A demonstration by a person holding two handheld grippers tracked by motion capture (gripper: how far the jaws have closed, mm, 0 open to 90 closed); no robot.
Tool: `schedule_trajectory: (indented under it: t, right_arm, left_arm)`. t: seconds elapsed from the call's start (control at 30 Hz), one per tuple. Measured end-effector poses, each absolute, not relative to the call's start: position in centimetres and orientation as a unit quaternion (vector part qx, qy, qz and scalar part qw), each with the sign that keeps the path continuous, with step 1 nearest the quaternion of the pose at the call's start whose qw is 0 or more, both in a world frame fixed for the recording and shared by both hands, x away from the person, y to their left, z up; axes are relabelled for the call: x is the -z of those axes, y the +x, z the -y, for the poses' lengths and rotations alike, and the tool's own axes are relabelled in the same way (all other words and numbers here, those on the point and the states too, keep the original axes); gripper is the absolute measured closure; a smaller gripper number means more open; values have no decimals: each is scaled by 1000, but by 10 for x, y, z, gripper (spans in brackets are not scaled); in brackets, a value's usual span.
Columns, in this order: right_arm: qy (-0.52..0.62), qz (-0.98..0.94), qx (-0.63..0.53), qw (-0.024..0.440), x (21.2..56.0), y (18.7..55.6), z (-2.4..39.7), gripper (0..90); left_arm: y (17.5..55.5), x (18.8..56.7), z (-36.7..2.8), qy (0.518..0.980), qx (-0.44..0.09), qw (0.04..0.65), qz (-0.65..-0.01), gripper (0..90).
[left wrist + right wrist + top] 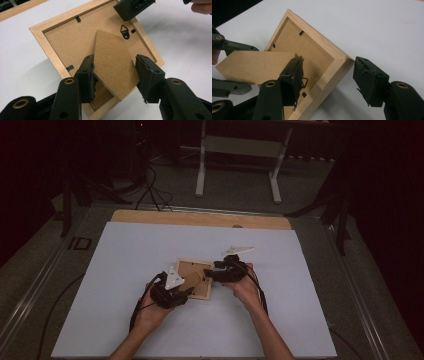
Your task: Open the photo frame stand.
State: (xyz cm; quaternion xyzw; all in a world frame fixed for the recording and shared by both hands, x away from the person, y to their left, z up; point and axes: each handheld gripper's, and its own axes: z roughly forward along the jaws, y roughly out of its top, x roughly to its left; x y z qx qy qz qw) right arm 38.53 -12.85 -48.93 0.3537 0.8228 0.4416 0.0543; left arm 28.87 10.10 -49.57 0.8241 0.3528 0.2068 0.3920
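Note:
A light wooden picture frame (196, 292) lies face down on the white tabletop (125, 270), its brown backing board (67, 42) up. The stand flap (113, 65) is lifted off the backing. My left gripper (187, 291) is open, with a jaw on each side of that flap (254, 66); its left pad (87, 75) is close against the flap's edge. My right gripper (208, 273) is open and straddles the frame's side rail (329, 72). One of its pads (293, 77) sits over the backing near the metal hanger (125, 31), and the other lies outside the frame.
A wooden strip (200, 219) borders the tabletop's far edge. Beyond it, on the dark floor, stand a white table base (240, 150) and some cables (150, 190). Bare white surface surrounds the frame on all sides.

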Motion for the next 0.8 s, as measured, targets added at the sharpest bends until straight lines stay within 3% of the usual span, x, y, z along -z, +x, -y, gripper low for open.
schedule_trajectory:
  t: [0.43, 0.8]
  right_arm:
    - [358, -818, -449, 19, 495, 389, 128, 412]
    - [349, -819, -453, 38, 491, 384, 128, 472]
  left_arm:
    - [284, 498, -105, 824, -210, 400, -343, 529]
    - [292, 497, -116, 816, -124, 432, -362, 520]
